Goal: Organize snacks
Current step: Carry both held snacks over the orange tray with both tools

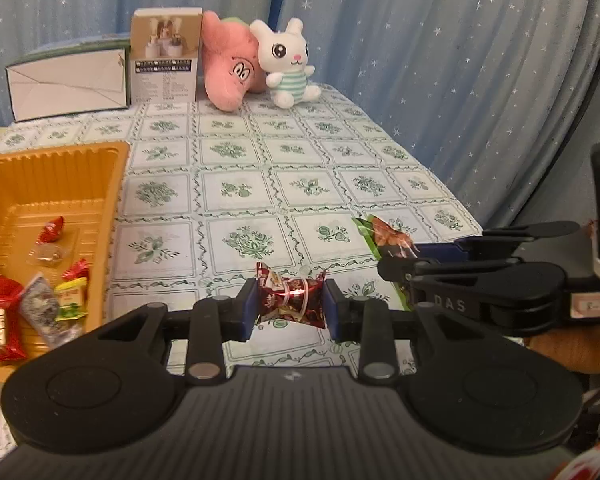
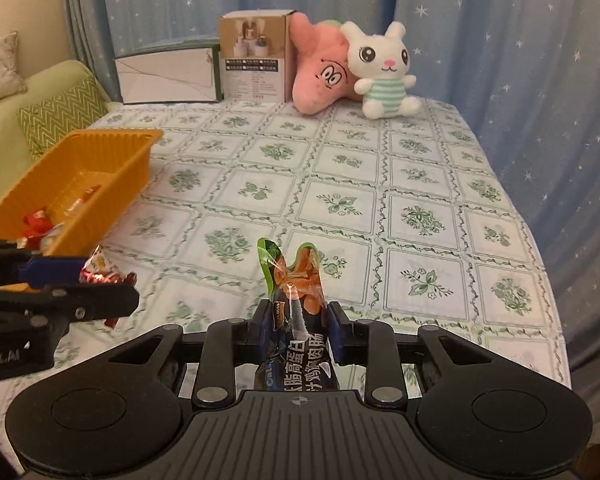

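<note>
My left gripper (image 1: 290,306) is shut on a dark red wrapped candy (image 1: 291,299), held just above the tablecloth near the front edge; it also shows in the right wrist view (image 2: 102,274). My right gripper (image 2: 296,328) is shut on a green and dark sausage snack packet (image 2: 294,308), which stands up between the pads; the packet also shows in the left wrist view (image 1: 384,236). An orange tray (image 1: 100,200) at the left holds several wrapped snacks (image 1: 4,300); it also shows in the right wrist view (image 2: 112,168).
At the back of the table stand a white box (image 1: 68,82), a tan carton (image 1: 166,54), a pink plush (image 1: 228,66) and a white bunny plush (image 1: 288,64). Blue star curtains hang behind. A green sofa (image 2: 48,112) is at the left.
</note>
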`<state>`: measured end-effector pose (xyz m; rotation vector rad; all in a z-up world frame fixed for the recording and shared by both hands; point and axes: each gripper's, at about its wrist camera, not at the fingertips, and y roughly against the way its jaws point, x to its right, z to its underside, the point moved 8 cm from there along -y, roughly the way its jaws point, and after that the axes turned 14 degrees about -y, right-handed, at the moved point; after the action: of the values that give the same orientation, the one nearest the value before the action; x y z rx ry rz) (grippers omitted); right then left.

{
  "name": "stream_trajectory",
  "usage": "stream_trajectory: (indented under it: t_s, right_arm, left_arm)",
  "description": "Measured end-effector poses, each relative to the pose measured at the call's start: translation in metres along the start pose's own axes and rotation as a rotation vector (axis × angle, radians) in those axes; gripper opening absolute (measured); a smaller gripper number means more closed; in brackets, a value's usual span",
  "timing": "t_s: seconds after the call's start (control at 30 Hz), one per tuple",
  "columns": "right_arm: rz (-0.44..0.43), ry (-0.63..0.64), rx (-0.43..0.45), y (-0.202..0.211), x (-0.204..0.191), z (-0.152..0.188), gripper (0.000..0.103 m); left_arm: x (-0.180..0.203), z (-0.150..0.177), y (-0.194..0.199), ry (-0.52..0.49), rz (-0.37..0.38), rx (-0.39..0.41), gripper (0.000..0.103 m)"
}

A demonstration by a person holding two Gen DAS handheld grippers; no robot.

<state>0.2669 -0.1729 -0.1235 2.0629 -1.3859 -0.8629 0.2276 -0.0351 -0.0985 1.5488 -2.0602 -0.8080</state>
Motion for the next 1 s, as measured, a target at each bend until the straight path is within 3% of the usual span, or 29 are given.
stream_trajectory:
  t_s: [0.5,1.0]
  right_arm:
    - [-0.029,-0.075,0.056,0.073,-0.038,0.014,0.029]
    - [-0.107,-0.046,0.070,0.094,-0.097,0.016,0.029]
  left_arm:
    - [-0.005,0.007,0.064,-0.008,-0.043,0.030,0.030]
    - [-0.047,0.020,0.114,0.037,-0.121,0.051,0.030]
